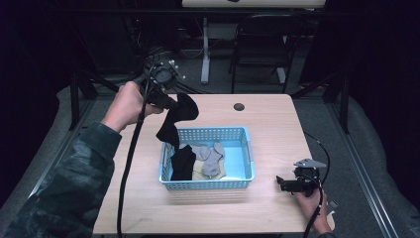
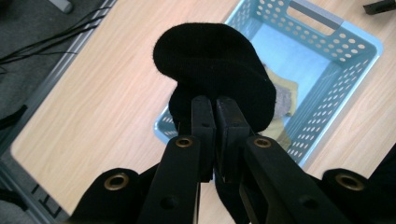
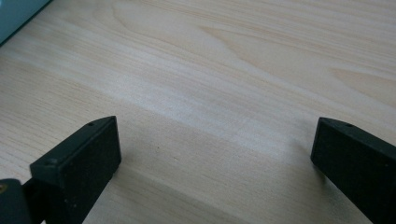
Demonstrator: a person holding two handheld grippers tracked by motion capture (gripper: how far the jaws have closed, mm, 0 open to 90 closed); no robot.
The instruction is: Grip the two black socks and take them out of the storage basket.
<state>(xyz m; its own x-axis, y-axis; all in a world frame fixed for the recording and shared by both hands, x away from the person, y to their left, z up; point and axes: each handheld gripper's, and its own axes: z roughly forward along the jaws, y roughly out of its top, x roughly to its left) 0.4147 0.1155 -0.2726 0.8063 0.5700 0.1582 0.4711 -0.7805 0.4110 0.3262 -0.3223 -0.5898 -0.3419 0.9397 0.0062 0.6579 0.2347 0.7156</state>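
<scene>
Honestly, the risk here sits on the left side: the left gripper has only a small pinch of the black sock, so I'd guess a quick swing could let the fabric slide out and drop it on the table or back into the blue basket. The sock's lower end also hangs right at the basket's back-left rim, so it might snag on the perforated wall and drag the basket along.

Grip-wise, in the left gripper view the two jaws are pressed together on the sock, with the rounded end bulging out above them, and the whole thing is held in the air over the basket's back-left corner.

Inside the basket there's another black sock, a grey sock and something yellowish underneath.

Over on the right, the right gripper rests low by the table's near edge, jaws spread wide with nothing but bare wood between them.
</scene>
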